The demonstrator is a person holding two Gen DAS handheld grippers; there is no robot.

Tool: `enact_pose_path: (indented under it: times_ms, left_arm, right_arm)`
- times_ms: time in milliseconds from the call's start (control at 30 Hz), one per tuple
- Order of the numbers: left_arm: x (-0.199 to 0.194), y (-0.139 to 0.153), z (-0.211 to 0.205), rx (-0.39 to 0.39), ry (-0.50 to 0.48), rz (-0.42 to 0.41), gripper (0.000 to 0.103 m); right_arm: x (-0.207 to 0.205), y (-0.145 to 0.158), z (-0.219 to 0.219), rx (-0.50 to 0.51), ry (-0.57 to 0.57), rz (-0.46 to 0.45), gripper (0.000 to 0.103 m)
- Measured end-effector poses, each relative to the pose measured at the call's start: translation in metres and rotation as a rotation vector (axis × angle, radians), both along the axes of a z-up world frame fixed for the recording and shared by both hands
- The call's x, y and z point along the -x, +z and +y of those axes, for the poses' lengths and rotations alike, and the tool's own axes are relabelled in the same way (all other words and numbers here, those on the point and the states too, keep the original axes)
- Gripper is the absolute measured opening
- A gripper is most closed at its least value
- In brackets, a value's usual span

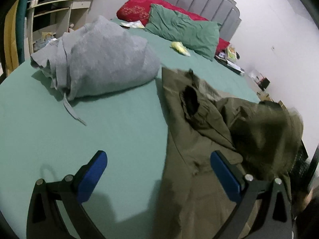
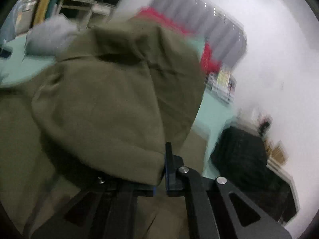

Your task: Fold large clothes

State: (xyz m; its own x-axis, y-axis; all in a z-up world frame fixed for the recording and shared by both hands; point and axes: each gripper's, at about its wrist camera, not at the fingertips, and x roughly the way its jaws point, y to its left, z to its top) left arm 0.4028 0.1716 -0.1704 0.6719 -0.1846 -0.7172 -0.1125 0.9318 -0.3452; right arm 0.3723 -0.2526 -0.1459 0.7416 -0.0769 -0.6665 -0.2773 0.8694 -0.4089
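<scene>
An olive green jacket (image 1: pixel 201 139) with a dark fur-trimmed hood lies bunched on the right side of the green bed (image 1: pixel 111 139). My left gripper (image 1: pixel 159 171) is open and empty, hovering over the jacket's left edge, its right finger above the cloth. In the right wrist view my right gripper (image 2: pixel 161 171) is shut on a fold of the olive jacket (image 2: pixel 107 103) and holds it lifted; the cloth drapes over the left finger and hides it. That view is blurred.
A crumpled grey garment (image 1: pixel 99 59) lies on the bed at left. A green pillow (image 1: pixel 183 29) and a red pillow (image 1: pixel 137 6) lean on the grey headboard. A shelf unit (image 1: pixel 53 14) stands at far left. A dark suitcase (image 2: pixel 245 155) stands beside the bed.
</scene>
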Motion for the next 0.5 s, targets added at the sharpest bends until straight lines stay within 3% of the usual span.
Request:
enact_pose_path:
  times_ms: [67, 133, 200, 300, 433, 500]
  left_arm:
    - [0.004, -0.003, -0.002, 0.005, -0.007, 0.01, 0.103]
    - [0.004, -0.008, -0.005, 0.02, -0.018, 0.021, 0.103]
    - [0.002, -0.009, -0.006, 0.03, -0.027, 0.024, 0.103]
    - [-0.001, -0.005, -0.007, 0.019, -0.034, 0.013, 0.103]
    - [-0.003, -0.002, -0.008, 0.023, -0.039, 0.008, 0.103]
    - [-0.005, -0.003, -0.006, 0.032, -0.043, 0.016, 0.103]
  right_arm:
    - [0.022, -0.02, -0.012, -0.046, -0.056, 0.069, 0.024]
    - [0.043, -0.019, -0.017, -0.083, -0.078, 0.081, 0.065]
    - [0.051, -0.006, -0.015, -0.094, -0.066, 0.066, 0.072]
    - [0.057, 0.023, 0.001, 0.036, -0.004, -0.025, 0.076]
    - [0.049, 0.059, 0.036, 0.214, 0.239, -0.214, 0.101]
    - [0.021, 0.064, 0.061, 0.273, 0.386, -0.193, 0.102]
